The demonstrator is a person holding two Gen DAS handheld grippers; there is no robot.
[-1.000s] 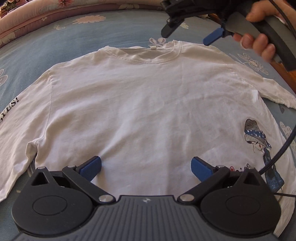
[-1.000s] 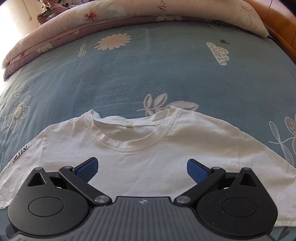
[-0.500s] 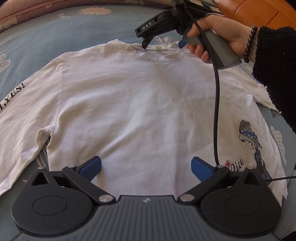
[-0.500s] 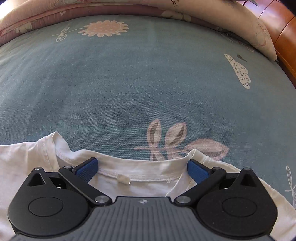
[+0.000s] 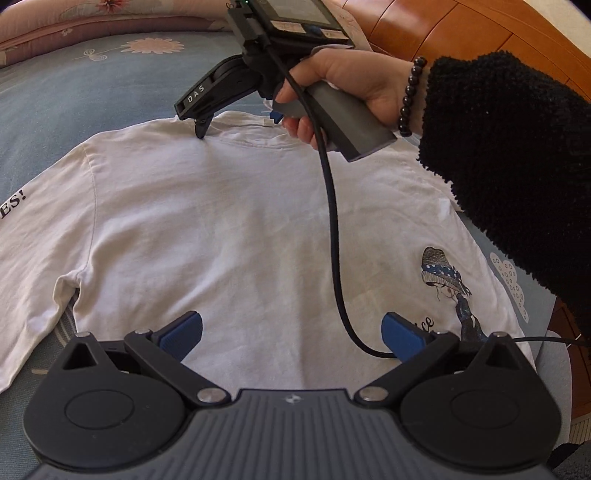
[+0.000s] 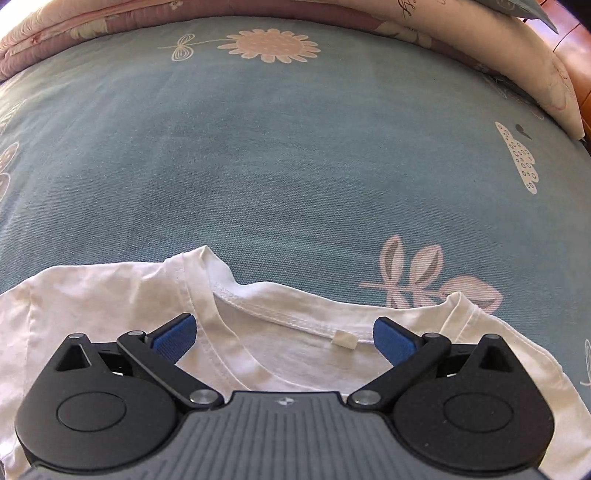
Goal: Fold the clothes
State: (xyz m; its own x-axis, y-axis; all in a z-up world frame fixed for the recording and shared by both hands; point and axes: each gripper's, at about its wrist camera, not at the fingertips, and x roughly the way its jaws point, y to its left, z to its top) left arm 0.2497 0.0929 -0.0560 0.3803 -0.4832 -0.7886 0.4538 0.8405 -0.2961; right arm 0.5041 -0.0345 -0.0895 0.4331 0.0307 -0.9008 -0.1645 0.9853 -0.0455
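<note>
A white T-shirt [image 5: 229,229] lies flat, face up, on the blue bedsheet [image 5: 55,107], collar at the far end, a cartoon girl print [image 5: 443,280] near its right hem. My left gripper [image 5: 291,332] is open, low over the shirt's lower middle. The right gripper [image 5: 236,123], held in a hand [image 5: 343,77], is down at the collar, one black fingertip on the fabric. In the right wrist view that gripper [image 6: 282,338] is open and straddles the neckline [image 6: 295,321], its blue pads either side of the small label [image 6: 344,339]. Nothing is clamped.
A black fuzzy sleeve [image 5: 517,177] and a black cable [image 5: 332,221] cross above the shirt's right half. A pink floral quilt [image 6: 110,29] lines the bed's far edge. Orange wooden bed frame [image 5: 461,33] stands to the right. Bare flowered sheet [image 6: 295,147] stretches beyond the collar.
The right gripper has come down and forward from above the chest to the collar, now straddling the neckline. The left gripper has stayed open over the lower shirt.
</note>
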